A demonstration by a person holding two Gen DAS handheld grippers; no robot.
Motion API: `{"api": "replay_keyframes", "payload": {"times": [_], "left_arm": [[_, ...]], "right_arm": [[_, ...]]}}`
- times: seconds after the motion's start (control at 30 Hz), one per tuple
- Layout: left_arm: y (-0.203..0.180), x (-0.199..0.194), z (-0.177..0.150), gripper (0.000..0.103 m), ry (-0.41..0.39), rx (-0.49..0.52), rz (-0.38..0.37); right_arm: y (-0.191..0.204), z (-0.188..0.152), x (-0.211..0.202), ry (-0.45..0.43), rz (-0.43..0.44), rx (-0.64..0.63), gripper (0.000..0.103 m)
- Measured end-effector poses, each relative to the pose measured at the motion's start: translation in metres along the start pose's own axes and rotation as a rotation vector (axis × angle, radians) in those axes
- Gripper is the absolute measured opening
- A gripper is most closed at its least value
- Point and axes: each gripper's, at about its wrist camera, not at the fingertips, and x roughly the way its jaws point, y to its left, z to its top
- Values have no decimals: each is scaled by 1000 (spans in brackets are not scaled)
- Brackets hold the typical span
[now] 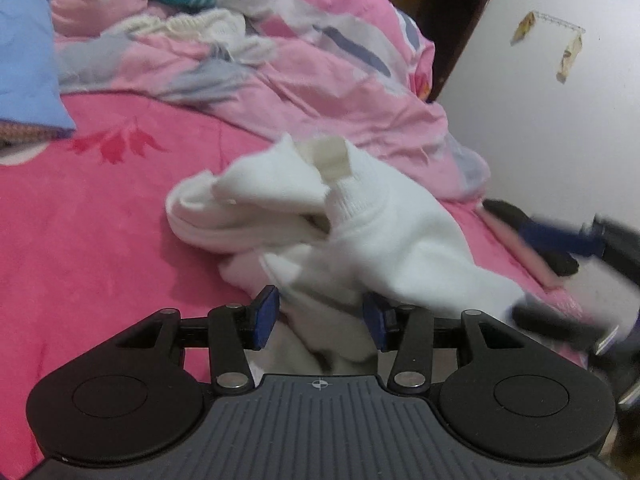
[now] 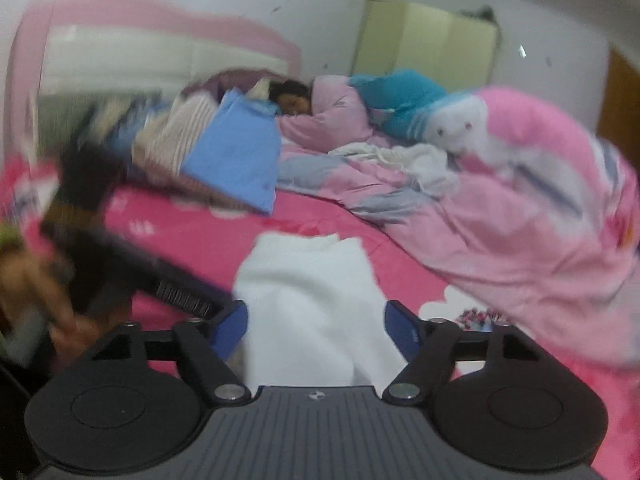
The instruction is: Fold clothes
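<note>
White garment bunched on pink bed between both parted claws, left claw and right claw, rumpled quilt just beyond.

Both wrist views low, close over bed; right apparently motion-blurred

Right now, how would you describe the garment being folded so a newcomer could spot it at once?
Start at the bright pink bed sheet covering the mattress, in front of the rumpled pale pink quilt. The white garment lies bunched on that sheet, right ahead of the left gripper. It is the only plain white cloth on the open sheet, with a ribbed cuff sticking up.
</note>
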Motion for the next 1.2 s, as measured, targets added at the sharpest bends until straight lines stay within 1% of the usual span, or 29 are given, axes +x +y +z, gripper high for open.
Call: {"api": "replay_keyframes", "payload": {"times": [0.03, 0.07, 0.1, 0.13, 0.2, 0.3, 0.4, 0.5, 0.6, 0.73, 0.83, 0.87, 0.93, 1.0, 1.03, 1.07, 1.1, 1.13, 1.17, 1.2], "left_arm": [[2, -1, 1, 46, -12, -3, 0], [2, -4, 1, 46, -22, -9, -4], [3, -7, 0, 46, -32, -12, -6], [4, -8, 1, 47, -41, -12, -6], [6, -12, -1, 48, -58, -6, -5], [9, -12, 0, 49, -63, -3, -5], [10, -10, 0, 49, -60, -4, -9], [9, -8, 0, 52, -63, 12, 1], [3, -7, -2, 53, -87, 75, 40], [-6, -8, 2, 59, -148, 170, 91], [-10, -5, 13, 70, -180, 234, 117], [-11, -1, 17, 73, -171, 251, 114], [-12, 9, 27, 74, -152, 282, 107], [-12, 23, 38, 83, -113, 285, 96], [-10, 31, 45, 85, -89, 266, 91], [-7, 39, 52, 87, -67, 239, 85], [-4, 46, 59, 86, -45, 213, 80], [-1, 53, 66, 86, -27, 183, 76], [5, 57, 73, 86, -18, 144, 77], [12, 60, 78, 87, -17, 99, 80]], "right_arm": [[11, -4, 6, 12, -35, -42, 58], [18, -9, 12, 30, -69, -62, 45], [22, -14, 17, 46, -98, -74, 26], [23, -18, 19, 53, -120, -66, 19], [12, -21, 12, 37, -150, 13, 6], [-18, -20, -13, -26, -195, 177, 5], [-53, -26, -33, -64, -239, 322, 5], [-91, -42, -44, -84, -292, 463, 5], [-126, -67, -46, -89, -296, 631, 5], [-154, -102, -35, -81, -244, 792, 5], [-163, -122, -24, -79, -187, 860, 5], [-166, -127, -20, -80, -170, 875, 6], [-169, -136, -15, -80, -128, 911, 6], [-174, -145, -13, -83, -82, 957, 8], [-176, -149, -12, -85, -59, 983, 8], [-179, -154, -14, -87, -35, 1016, 11], [-182, -158, -17, -90, -12, 1054, 21], [-184, -163, -21, -93, 10, 1094, 28], [-187, -167, -26, -99, 32, 1132, 44], [-188, -172, -33, -108, 56, 1170, 52]]}}
